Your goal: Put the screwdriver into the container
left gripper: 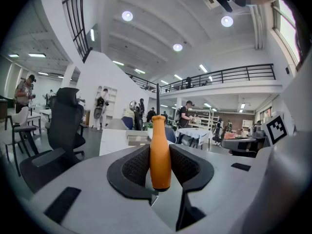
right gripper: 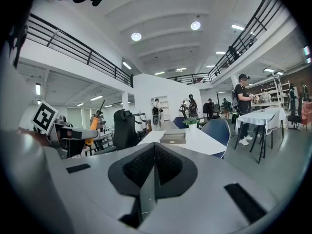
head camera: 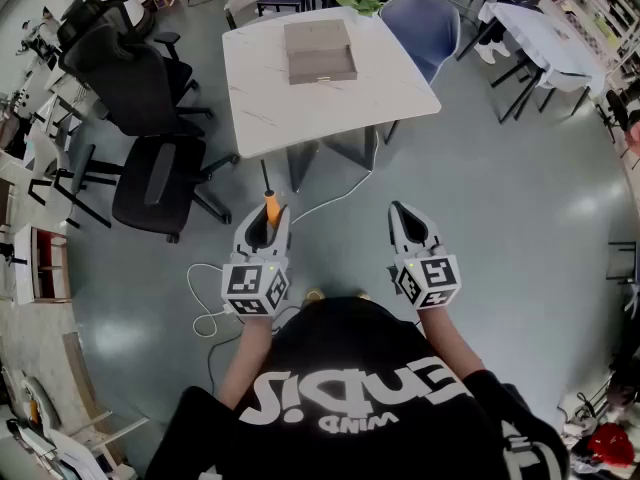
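Here the screwdriver (left gripper: pixel 160 152) is off the desk and in our left tool (head camera: pixel 267 218). Its orange handle is clamped between the two black pads, and its thin dark shaft points forward, away from us. We judge it light and stiff, so the weight should be no trouble. The handle looks smooth and rounded, though, and could swivel or slide in the pads if we swing it fast. The thick middle of the handle, where the pads sit now, seems the best place to hold it, with the shaft left free to go in first.

Our right tool (head camera: pixel 399 212) has its jaws together with nothing in them.

The container (head camera: pixel 320 50), a flat grey box, lies on the far half of the white desk (head camera: pixel 300 108), well apart from the screwdriver. Bare grey floor (head camera: pixel 480 198) lies between us and the near edge of the desk, so the way forward looks open. Black office chairs (head camera: pixel 150 178) crowd the left side and a blue chair (head camera: pixel 425 23) stands at the far right corner. A white cable (head camera: pixel 215 313) loops on the floor near our feet and might catch a step.
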The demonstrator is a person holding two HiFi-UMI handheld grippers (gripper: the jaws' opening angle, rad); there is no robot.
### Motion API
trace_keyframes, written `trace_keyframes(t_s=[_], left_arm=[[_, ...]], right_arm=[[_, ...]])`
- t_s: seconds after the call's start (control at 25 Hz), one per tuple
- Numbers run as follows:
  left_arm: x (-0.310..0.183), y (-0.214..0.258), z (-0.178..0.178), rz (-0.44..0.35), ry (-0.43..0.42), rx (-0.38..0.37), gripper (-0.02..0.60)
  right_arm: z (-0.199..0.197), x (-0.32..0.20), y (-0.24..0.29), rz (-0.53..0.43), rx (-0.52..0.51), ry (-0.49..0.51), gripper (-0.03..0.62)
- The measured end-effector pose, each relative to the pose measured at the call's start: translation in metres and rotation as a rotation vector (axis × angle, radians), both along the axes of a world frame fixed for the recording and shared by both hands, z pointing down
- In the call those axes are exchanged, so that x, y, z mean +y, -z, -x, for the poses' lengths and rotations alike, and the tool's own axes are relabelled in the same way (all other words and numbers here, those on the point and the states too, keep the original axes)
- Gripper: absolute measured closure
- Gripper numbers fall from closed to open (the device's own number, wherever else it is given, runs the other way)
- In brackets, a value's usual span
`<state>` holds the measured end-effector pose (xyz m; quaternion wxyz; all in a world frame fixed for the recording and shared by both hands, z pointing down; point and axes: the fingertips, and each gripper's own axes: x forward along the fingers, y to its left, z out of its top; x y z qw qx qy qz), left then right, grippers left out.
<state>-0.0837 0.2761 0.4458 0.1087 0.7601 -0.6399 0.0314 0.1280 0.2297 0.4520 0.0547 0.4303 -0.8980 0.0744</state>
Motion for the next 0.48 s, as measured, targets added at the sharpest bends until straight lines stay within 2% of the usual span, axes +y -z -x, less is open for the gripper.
trace_keyframes(t_s=[0.48], left_arm=[[-0.004, -0.003, 0.013, 0.002, -0.020, -0.006, 0.451]], right_arm=[[0.017, 0.001, -0.003, 0.017, -0.035, 0.004, 0.582]])
